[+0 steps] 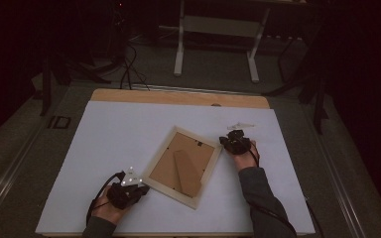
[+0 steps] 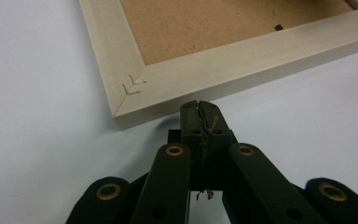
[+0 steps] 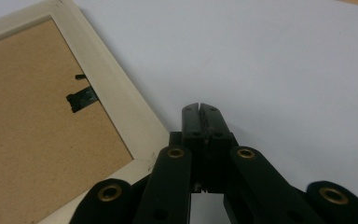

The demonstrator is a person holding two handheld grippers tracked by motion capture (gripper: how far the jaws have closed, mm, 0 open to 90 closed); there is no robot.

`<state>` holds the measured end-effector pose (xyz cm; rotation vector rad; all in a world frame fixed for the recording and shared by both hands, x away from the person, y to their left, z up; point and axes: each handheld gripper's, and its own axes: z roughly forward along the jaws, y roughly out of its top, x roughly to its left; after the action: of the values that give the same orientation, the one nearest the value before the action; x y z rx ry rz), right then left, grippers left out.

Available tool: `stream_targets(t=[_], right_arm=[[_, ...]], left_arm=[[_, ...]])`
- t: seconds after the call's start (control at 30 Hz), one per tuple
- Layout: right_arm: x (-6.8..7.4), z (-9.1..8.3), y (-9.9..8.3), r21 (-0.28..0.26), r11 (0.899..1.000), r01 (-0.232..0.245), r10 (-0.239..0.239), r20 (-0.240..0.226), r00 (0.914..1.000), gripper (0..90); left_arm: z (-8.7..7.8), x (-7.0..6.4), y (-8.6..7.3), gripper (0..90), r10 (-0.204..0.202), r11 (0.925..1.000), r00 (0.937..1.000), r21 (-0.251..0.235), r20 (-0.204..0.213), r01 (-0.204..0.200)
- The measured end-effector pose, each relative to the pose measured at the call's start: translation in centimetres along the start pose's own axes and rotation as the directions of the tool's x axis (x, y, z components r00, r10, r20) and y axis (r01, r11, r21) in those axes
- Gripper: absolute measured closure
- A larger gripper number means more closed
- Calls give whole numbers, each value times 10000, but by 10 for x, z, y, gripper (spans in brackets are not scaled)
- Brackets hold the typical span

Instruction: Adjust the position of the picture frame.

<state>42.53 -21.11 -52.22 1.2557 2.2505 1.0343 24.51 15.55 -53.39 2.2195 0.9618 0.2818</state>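
Note:
A pale wooden picture frame (image 1: 182,166) lies face down on the white sheet (image 1: 119,134), its brown backing board and stand up. My left gripper (image 1: 140,187) sits at the frame's near-left corner; in the left gripper view its tips (image 2: 199,106) are shut, just short of the frame's corner (image 2: 130,88), with nothing held. My right gripper (image 1: 224,141) rests beside the frame's right edge; in the right gripper view its tips (image 3: 200,109) are shut and empty, next to the frame rail (image 3: 121,112) and a black metal clip (image 3: 81,99).
The sheet covers a wooden table (image 1: 178,96) whose far edge shows. A small clear plastic piece (image 1: 241,125) lies beyond the right gripper. Past the table stand a white metal stand (image 1: 217,37) and cables (image 1: 126,67) on the floor.

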Motion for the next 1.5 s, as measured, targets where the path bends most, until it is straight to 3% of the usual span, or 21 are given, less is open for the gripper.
stream_targets(t=[0.47,0.77,1.0,1.5], right_arm=[[-3,5,-2,151,9993,-339,340,-76,9994,900],[-1,4,-2,106,9994,-334,335,-137,9993,900],[2,4,-3,146,9996,-228,231,-168,9996,900],[2,3,-7,424,9990,-171,186,-344,9992,900]], left_arm=[[4,0,5,900,50,10000,10000,17,-33,-50],[6,-2,7,900,3,10000,9999,30,-121,-3],[8,-7,10,900,162,9998,9987,122,-485,-156],[12,-9,16,900,121,9996,9986,242,-523,-109]])
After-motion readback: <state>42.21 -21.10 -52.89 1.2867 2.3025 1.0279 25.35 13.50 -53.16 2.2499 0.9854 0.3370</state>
